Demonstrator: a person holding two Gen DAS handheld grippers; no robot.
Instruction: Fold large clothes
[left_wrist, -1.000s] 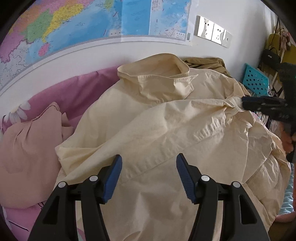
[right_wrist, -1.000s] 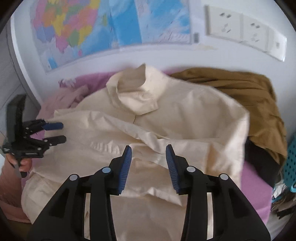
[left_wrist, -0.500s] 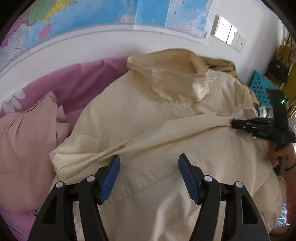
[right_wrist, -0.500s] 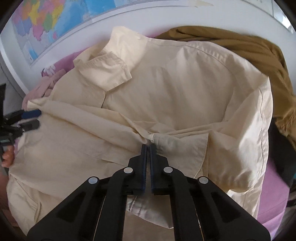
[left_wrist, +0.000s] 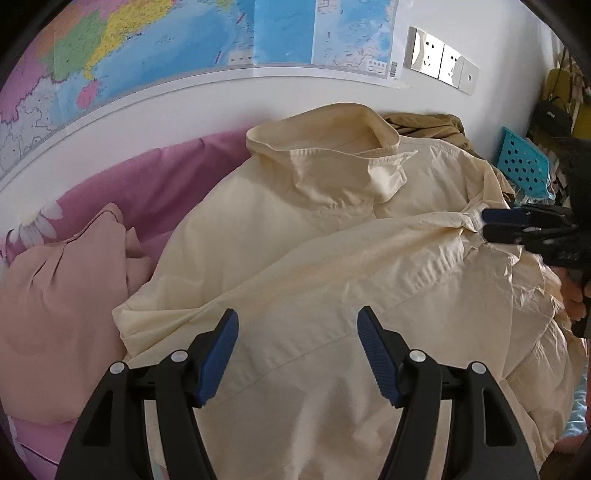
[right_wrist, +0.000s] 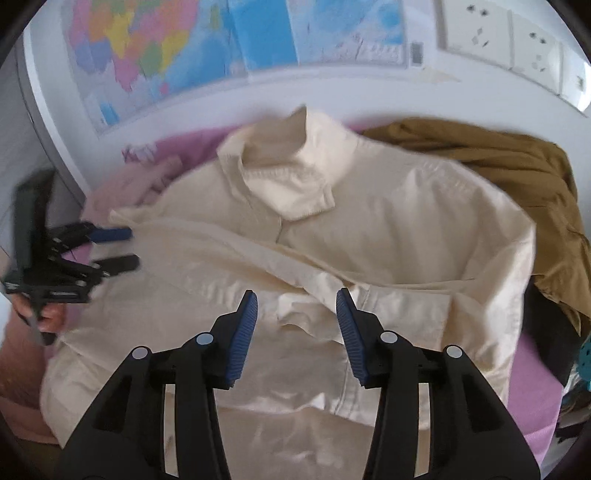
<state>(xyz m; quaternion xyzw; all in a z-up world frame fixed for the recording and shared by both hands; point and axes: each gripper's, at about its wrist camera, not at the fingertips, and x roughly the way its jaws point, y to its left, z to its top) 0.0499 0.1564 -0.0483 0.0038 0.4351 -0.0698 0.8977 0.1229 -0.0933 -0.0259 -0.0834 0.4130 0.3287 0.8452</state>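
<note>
Opening right gripper (right_wrist: 295, 325) over cream shirt (right_wrist: 369, 236).

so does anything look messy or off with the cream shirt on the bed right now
Somewhat. The cream shirt isn't flat: a sleeve runs diagonally across its front in a rumpled ridge, and the collar stands up crookedly. The brown garment is bunched against its far edge. Nothing looks torn or spilled.

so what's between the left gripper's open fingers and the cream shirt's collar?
Only the cream shirt itself: its folded-over sleeve and front panel run from the left gripper up to the collar. Nothing else lies there, as the left wrist view shows.
</note>
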